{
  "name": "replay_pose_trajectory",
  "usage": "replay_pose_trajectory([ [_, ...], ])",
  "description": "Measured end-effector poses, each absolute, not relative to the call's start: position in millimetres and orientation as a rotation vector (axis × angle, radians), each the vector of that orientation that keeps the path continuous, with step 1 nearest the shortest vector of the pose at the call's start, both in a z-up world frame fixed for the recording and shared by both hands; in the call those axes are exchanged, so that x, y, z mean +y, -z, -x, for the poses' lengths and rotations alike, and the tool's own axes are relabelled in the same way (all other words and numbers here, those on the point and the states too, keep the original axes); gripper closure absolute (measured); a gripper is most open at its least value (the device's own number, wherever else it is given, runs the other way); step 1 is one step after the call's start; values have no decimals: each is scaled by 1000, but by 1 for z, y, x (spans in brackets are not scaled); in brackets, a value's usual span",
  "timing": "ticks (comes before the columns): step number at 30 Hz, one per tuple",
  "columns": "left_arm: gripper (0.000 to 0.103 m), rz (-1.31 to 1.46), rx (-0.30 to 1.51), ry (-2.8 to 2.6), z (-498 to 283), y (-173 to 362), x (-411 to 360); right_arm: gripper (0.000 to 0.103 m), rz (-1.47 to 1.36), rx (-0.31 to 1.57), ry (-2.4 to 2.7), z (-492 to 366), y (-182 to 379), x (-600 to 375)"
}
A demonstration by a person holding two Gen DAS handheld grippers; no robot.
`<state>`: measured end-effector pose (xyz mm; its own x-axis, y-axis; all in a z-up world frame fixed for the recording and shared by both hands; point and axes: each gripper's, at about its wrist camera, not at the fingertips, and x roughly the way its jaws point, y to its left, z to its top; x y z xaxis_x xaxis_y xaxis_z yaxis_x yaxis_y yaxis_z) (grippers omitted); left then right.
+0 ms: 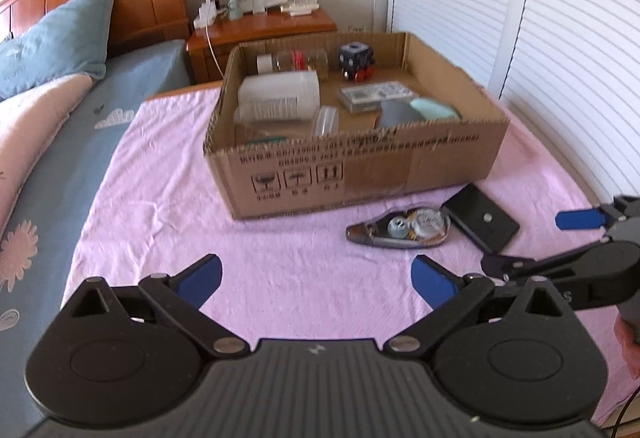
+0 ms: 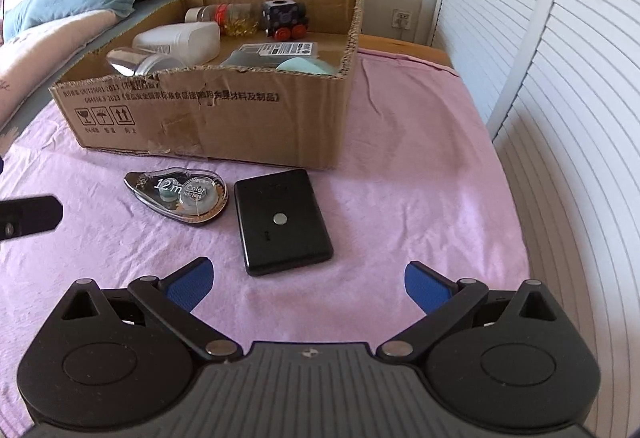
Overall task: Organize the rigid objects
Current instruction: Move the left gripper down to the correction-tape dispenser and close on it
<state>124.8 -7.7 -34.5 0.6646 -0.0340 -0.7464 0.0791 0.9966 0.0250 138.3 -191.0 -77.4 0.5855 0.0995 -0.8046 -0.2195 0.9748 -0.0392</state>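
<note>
A clear teardrop correction-tape dispenser (image 2: 180,196) and a flat black rectangular device (image 2: 282,218) lie on the pink cloth in front of an open cardboard box (image 2: 224,118). Both also show in the left wrist view: the dispenser (image 1: 404,228), the device (image 1: 482,216), the box (image 1: 360,170). The box holds a white bottle (image 1: 280,96), jars, a dark toy cube on red wheels (image 1: 356,60), a clear case and a mint item. My right gripper (image 2: 308,284) is open and empty just short of the black device. My left gripper (image 1: 318,282) is open and empty over bare cloth, left of the dispenser.
The pink cloth (image 2: 420,166) covers a table beside a bed with a blue pillow (image 1: 60,38). A wooden nightstand (image 1: 260,30) with a small fan stands behind the box. White louvred doors (image 2: 560,98) close the right side.
</note>
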Motion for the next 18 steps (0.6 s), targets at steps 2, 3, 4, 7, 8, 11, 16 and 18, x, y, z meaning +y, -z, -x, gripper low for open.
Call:
replay_pose_trajectory([
  [2, 3, -52, 855, 64, -125, 40, -7, 0, 147, 927, -182, -143, 82, -188],
  [3, 3, -47, 861, 66, -126, 42, -6, 0, 147, 927, -181, -145, 84, -188],
  [4, 3, -43, 867, 68, -128, 44, -6, 0, 146, 929, -180, -147, 86, -188],
  [7, 3, -35, 885, 74, -132, 49, -7, 0, 132, 926, -177, -151, 89, -192],
  [8, 3, -34, 890, 77, -133, 51, -8, 0, 130, 923, -172, -152, 89, -194],
  [11, 3, -34, 902, 86, -137, 56, -11, 0, 117, 922, -154, -156, 90, -204],
  [16, 3, -22, 932, 103, -147, 66, -19, 0, 116, 914, -144, -156, 90, -211],
  [18, 3, -20, 940, 111, -150, 69, -23, 0, 115, 915, -136, -154, 90, -213],
])
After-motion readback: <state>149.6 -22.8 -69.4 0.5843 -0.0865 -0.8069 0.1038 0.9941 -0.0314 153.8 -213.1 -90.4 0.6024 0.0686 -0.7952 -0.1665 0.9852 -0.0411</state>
